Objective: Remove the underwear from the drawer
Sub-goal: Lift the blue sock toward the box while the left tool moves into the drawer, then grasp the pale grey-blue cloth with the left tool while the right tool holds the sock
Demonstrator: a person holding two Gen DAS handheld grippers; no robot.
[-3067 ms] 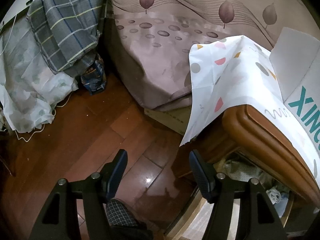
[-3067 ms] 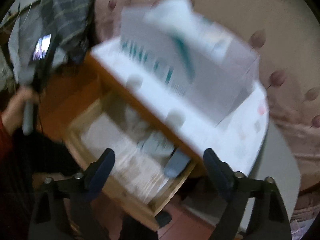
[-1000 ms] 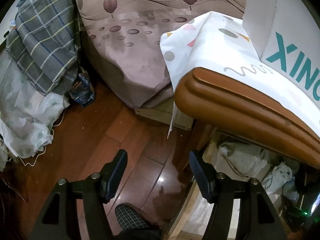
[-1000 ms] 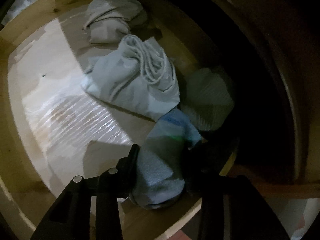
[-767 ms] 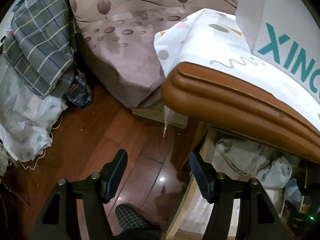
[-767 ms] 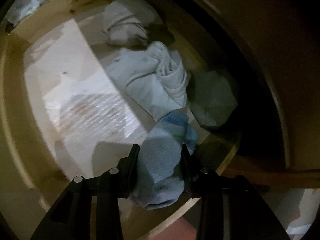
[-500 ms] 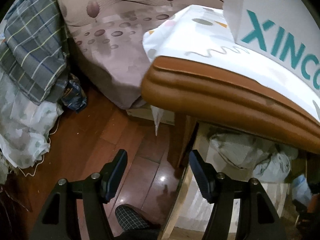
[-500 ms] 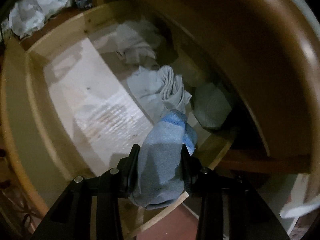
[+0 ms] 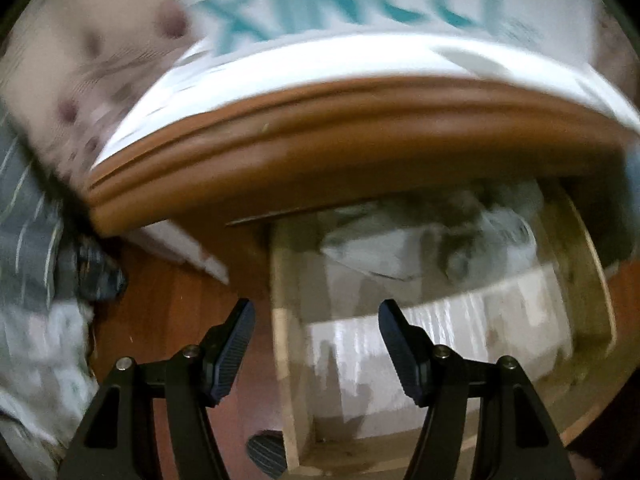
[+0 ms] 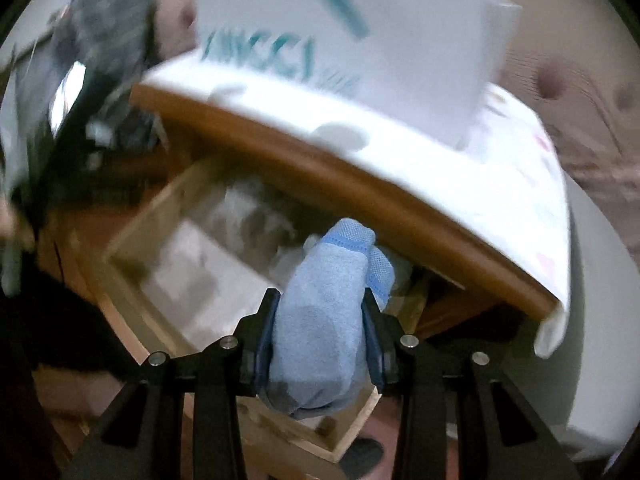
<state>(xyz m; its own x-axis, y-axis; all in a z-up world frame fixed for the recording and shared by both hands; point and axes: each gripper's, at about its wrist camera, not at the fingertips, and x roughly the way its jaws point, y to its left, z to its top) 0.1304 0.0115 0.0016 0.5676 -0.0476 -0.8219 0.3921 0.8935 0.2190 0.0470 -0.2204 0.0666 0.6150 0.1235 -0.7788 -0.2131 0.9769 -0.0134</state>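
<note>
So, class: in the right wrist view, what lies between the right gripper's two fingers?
The blue underwear, pinched between the right gripper fingers, above the open drawer. The right wrist view shows this.

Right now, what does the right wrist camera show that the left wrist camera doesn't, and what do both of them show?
Only the right wrist view shows the right tongs shut on a blue underwear bundle, held above the open drawer.

Only the left wrist view shows the left tongs open and empty, over the drawer's side wall and the wooden floor.

Both show the drawer with pale clothes left inside, the brown cabinet top edge, and the white box with teal lettering on it.
</note>
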